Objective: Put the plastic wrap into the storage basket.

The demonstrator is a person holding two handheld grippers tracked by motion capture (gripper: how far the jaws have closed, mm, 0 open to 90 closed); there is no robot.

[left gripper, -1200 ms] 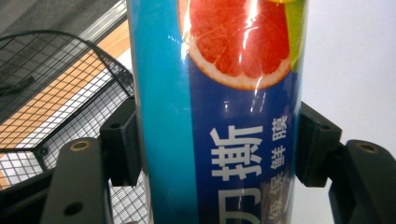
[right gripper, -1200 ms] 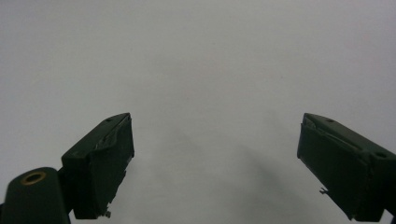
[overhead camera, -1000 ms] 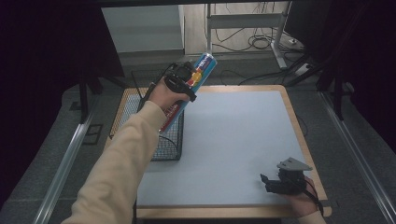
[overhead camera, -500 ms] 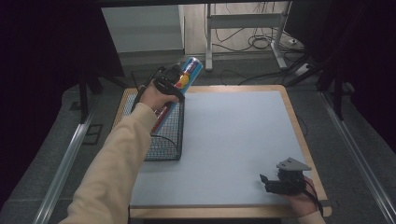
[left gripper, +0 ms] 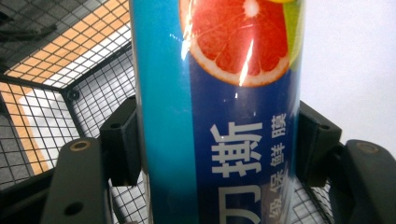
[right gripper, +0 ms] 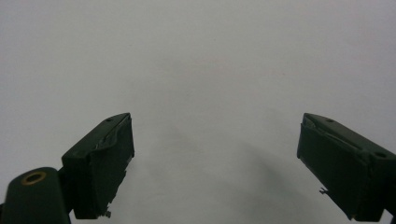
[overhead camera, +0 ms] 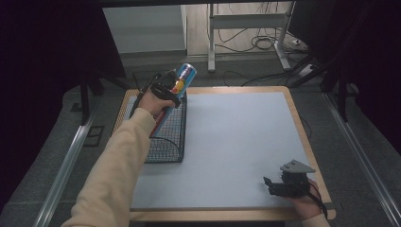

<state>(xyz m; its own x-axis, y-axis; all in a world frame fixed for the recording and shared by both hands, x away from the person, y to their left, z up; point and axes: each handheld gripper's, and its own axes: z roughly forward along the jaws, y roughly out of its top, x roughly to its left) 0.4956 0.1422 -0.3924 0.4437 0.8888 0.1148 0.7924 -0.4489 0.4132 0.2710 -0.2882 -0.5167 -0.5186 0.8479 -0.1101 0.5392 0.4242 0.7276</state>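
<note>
A long blue box printed with a grapefruit slice and white characters is tilted over the black wire basket at the table's left side. My left gripper is shut on the box, its jaws pressing both sides in the left gripper view, with the basket mesh just behind. My right gripper rests near the table's front right corner; in the right gripper view it stands open over the bare grey mat with nothing between its jaws.
A grey mat covers the wooden table. The basket sits along the left edge. Beyond the table's far edge are a metal stand and loose cables on the floor.
My left gripper has carried the box leftward and lower, from beside the basket's right wall to above its inside. The right gripper has stayed put.
</note>
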